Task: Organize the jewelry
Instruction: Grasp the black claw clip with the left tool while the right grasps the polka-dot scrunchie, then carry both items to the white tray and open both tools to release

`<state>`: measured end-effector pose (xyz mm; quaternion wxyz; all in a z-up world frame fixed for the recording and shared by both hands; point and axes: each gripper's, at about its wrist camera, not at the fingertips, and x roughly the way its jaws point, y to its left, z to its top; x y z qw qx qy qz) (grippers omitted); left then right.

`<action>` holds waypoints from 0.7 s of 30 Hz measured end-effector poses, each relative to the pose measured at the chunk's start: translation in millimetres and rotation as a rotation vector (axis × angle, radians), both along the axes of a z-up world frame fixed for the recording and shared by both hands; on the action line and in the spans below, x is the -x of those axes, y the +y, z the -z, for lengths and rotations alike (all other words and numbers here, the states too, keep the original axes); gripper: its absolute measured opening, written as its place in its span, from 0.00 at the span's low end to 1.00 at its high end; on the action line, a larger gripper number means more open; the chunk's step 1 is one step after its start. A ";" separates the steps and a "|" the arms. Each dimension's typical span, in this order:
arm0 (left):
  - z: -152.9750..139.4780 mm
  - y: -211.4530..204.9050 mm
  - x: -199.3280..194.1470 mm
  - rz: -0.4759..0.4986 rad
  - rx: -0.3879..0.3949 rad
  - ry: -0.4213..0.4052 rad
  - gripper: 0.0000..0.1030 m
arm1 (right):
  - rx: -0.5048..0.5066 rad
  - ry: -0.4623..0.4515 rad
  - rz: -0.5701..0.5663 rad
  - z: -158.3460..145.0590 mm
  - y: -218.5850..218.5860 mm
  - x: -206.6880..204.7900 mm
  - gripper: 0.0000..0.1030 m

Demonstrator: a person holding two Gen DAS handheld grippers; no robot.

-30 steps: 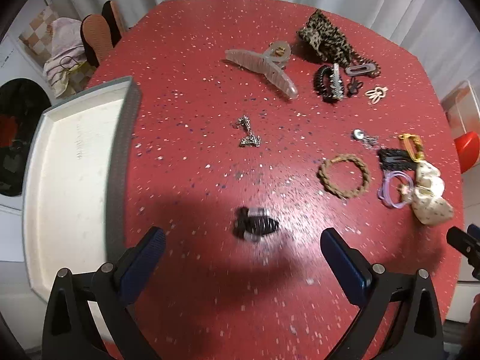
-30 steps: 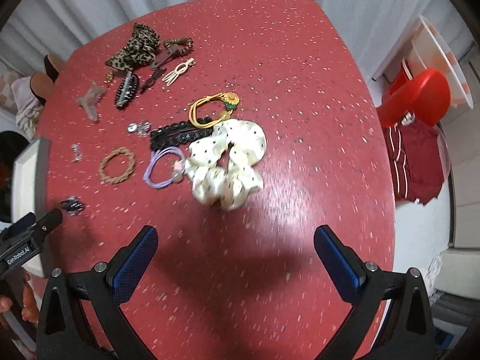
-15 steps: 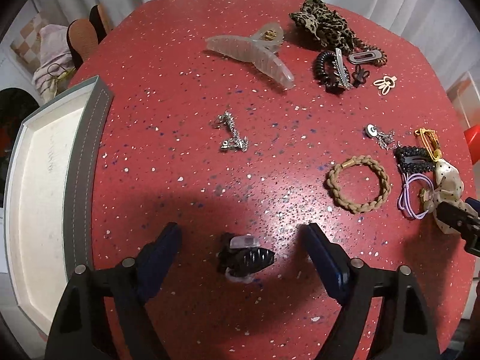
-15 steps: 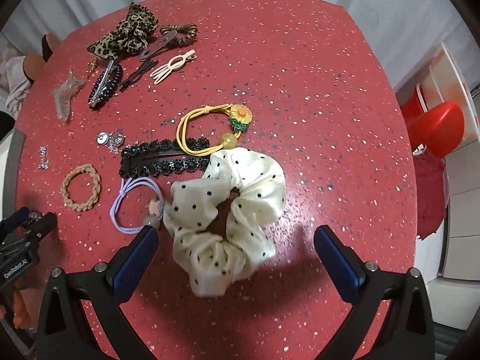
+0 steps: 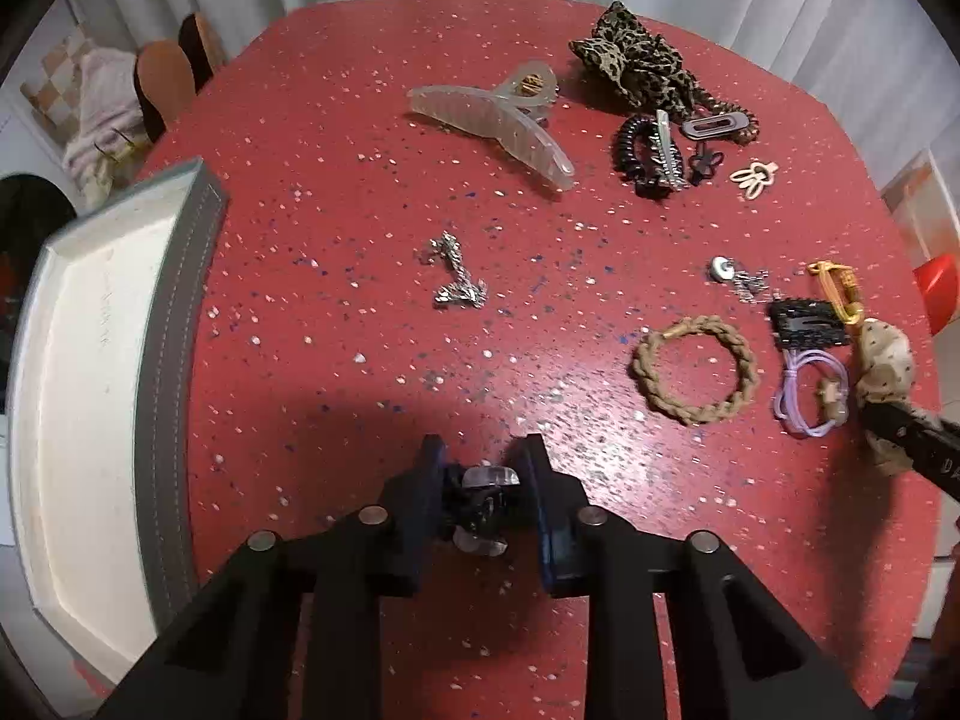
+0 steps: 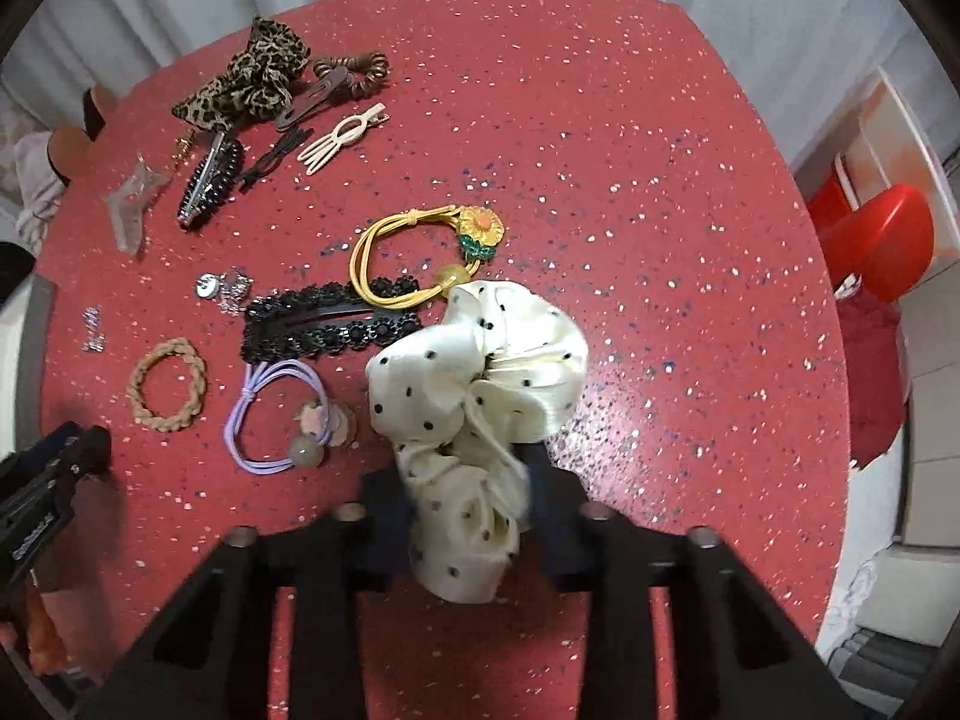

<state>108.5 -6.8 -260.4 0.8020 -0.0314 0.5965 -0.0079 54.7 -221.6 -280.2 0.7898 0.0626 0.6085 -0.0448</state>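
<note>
Closing jaws — left gripper [image 5: 483, 495] on black claw clip [image 5: 480, 504], right gripper [image 6: 468, 507] on cream scrunchie [image 6: 480, 384] (black-dotted, satiny).

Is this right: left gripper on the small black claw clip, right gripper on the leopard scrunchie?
One error: the right gripper is closing on the cream polka-dot scrunchie, as the right wrist view shows. The leopard scrunchie lies untouched at the far edge. The left gripper is on the black claw clip.

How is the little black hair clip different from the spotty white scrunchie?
The black clip is small, hard and dark, with clear ends; the scrunchie is big, soft, cream cloth with black dots. The left gripper is closing on the clip, the right gripper on the scrunchie. Both sit on the red table.
</note>
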 end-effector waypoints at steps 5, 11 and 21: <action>-11.7 7.9 5.6 0.004 0.042 -0.015 0.25 | -0.021 -0.012 0.010 -10.0 -2.1 16.1 0.24; -29.4 14.4 10.9 0.013 0.067 -0.031 0.25 | -0.050 -0.017 0.016 -27.7 -1.0 38.5 0.24; -62.8 24.8 29.5 0.022 0.086 -0.065 0.25 | -0.091 -0.020 0.025 -56.5 8.5 69.3 0.23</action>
